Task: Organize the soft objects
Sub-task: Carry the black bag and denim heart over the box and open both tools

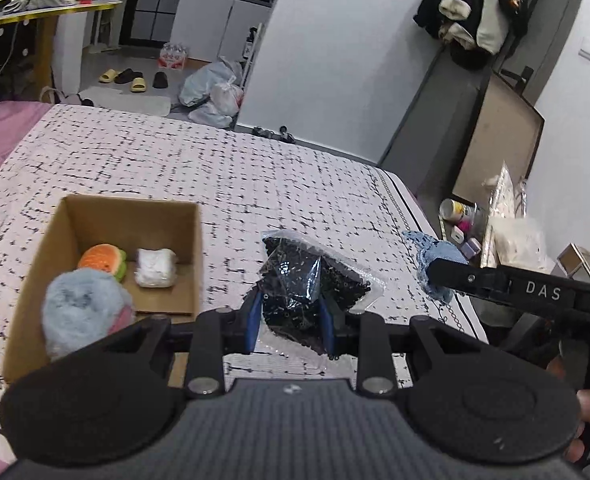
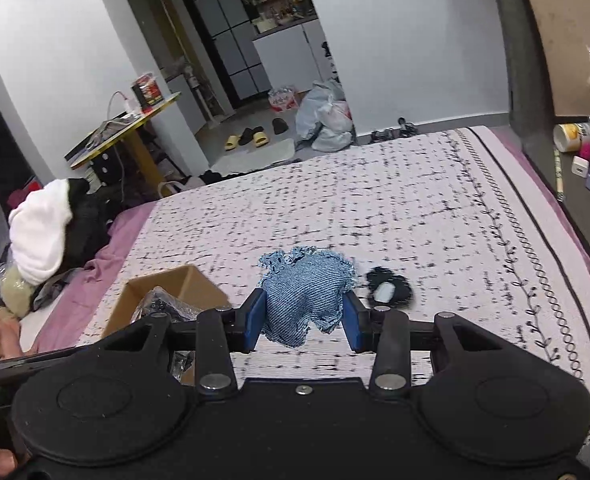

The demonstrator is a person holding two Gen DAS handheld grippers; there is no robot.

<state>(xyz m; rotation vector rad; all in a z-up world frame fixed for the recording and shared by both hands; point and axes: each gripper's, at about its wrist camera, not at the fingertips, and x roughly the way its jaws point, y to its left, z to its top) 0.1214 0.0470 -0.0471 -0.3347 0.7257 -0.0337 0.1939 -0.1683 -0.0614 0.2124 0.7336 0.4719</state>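
Observation:
My left gripper (image 1: 291,320) is shut on a clear plastic bag of black material (image 1: 315,280), held above the bed just right of an open cardboard box (image 1: 95,212). The box holds a fluffy blue plush (image 1: 83,308), an orange and green watermelon plush (image 1: 103,260) and a white wrapped bundle (image 1: 155,268). My right gripper (image 2: 305,322) is shut on a blue denim pouch (image 2: 307,292), held above the bed; the pouch also shows in the left wrist view (image 1: 435,256). The box (image 2: 191,280) and bag (image 2: 163,304) lie to its left. A small black item with a white patch (image 2: 387,288) lies on the bed.
The bed has a white black-flecked cover (image 2: 375,200) over a pink sheet (image 2: 107,248). A clothes pile (image 2: 43,232) sits off the bed's left. A bedside shelf with jars and small boxes (image 2: 579,152) is at the right. Shoes and bags (image 1: 211,92) lie on the floor beyond.

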